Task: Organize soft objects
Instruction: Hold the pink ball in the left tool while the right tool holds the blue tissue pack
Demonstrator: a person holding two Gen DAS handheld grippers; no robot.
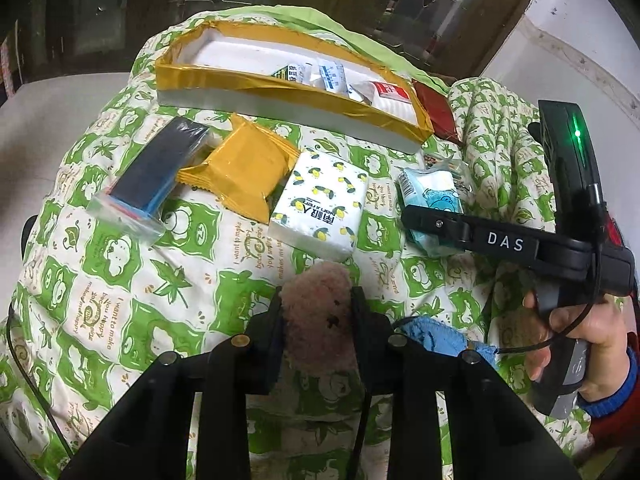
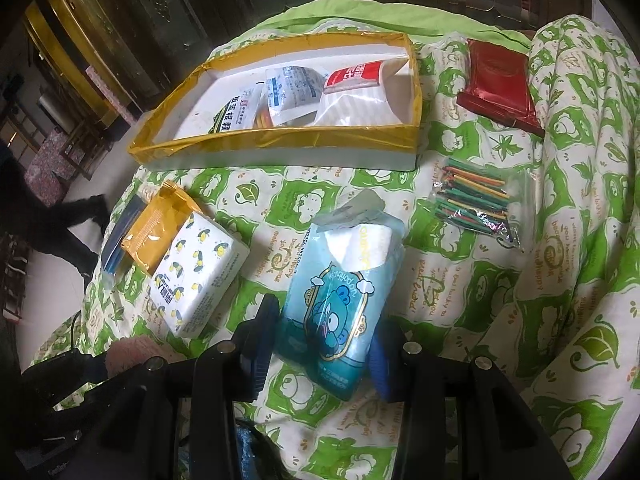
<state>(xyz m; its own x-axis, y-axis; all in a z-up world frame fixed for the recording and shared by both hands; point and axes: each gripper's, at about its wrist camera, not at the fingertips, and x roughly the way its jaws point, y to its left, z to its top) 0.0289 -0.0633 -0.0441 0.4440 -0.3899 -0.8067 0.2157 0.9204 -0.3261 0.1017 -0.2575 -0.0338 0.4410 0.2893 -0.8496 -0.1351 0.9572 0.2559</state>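
Observation:
My left gripper (image 1: 318, 304) is shut on a pink plush toy (image 1: 320, 312) just above the green patterned quilt (image 1: 120, 280). My right gripper (image 2: 324, 336) straddles a blue cartoon tissue pack (image 2: 340, 300), with its jaws against the pack's sides. That pack also shows in the left wrist view (image 1: 430, 200), under the right gripper (image 1: 416, 216). A white tissue pack with a lemon print (image 1: 320, 204) (image 2: 196, 276) lies between the two. A yellow-taped white box (image 1: 280, 80) (image 2: 280, 136) at the back holds several sachets.
A yellow snack packet (image 1: 240, 168) and a dark blue pack (image 1: 156, 176) lie left of the white tissue pack. A red packet (image 2: 500, 80) and a bag of coloured sticks (image 2: 476, 200) lie to the right. A blue cloth (image 1: 436, 336) sits by my left gripper.

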